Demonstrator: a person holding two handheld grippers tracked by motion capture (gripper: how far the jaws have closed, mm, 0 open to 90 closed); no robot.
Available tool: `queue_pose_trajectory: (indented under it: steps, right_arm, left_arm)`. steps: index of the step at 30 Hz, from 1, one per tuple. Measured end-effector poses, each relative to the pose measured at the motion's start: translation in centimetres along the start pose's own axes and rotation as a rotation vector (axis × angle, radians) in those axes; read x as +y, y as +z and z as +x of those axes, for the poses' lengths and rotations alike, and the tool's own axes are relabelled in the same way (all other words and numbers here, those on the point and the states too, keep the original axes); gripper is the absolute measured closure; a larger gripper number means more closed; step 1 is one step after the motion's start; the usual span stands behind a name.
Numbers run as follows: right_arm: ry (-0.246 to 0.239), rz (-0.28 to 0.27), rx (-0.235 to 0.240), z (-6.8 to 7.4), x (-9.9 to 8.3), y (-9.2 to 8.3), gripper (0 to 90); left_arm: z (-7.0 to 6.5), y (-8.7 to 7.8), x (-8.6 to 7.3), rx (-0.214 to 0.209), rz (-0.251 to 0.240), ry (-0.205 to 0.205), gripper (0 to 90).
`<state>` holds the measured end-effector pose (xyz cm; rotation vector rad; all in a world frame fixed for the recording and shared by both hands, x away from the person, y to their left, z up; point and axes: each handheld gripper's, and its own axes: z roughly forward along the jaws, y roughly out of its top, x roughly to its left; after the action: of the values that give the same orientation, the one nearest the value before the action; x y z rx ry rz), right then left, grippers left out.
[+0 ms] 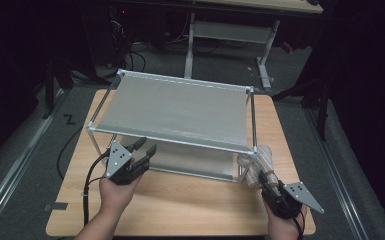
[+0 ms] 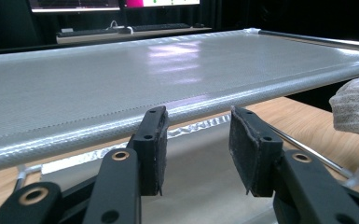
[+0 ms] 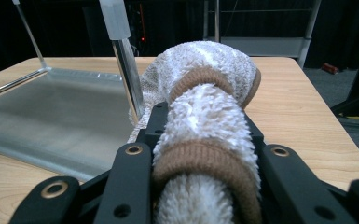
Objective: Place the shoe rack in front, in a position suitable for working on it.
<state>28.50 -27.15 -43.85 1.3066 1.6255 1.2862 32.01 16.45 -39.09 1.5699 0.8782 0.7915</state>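
Wooden table [image 1: 190,200] bears towel roll [image 3: 205,116] pointing lengthwise beyond right gripper [image 3: 205,135] jaws.

The left tongs [image 1: 146,146], black with a grey three-cornered plate on top, sit at the near left, held in a hand [image 1: 114,192] whose forearm comes in from the near edge. They point far and slightly right, jaws parted with nothing between the pads [image 2: 155,144]. The right tongs [image 1: 266,181] sit at the near right in the other hand [image 1: 286,224], pointing far and left. Their jaws seem clamped on a fluffy roll, though the pads are hidden.
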Motion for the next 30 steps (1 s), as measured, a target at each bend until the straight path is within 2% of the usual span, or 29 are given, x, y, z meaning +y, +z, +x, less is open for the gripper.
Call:
queue_pose_trajectory:
  steps: [4,7,15,16,23,26,30]
  right_arm:
    - [0.001,0.0,-0.003,0.0,0.0,-0.1,67.0]
    - [0.0,-0.003,-0.002,-0.2,0.0,-0.1,67.0]
    - [0.002,0.003,-0.004,-0.2,-0.1,-0.1,67.0]
    - [0.002,0.002,-0.003,-0.2,-0.2,0.0,67.0]
    - [0.008,0.005,-0.002,-0.3,-0.2,0.1,67.1]
    - [0.009,0.01,0.0,-0.3,-0.3,0.2,67.1]
    - [0.012,0.014,0.008,-0.2,-0.4,0.3,67.1]
  left_arm:
    - [0.1,0.6,0.1,0.001,0.012,0.002,57.1]
    - [0.4,1.2,0.1,-0.003,0.014,-0.016,57.2]
    - [1.2,2.9,0.4,0.016,0.026,-0.027,57.6]
    - [1.4,3.8,0.6,0.026,0.031,-0.022,57.7]
    - [2.2,5.9,0.9,0.045,0.051,-0.013,58.0]
    - [2.3,5.9,1.0,0.046,0.055,-0.015,57.7]
    - [1.7,4.8,0.7,0.027,0.053,0.0,57.2]
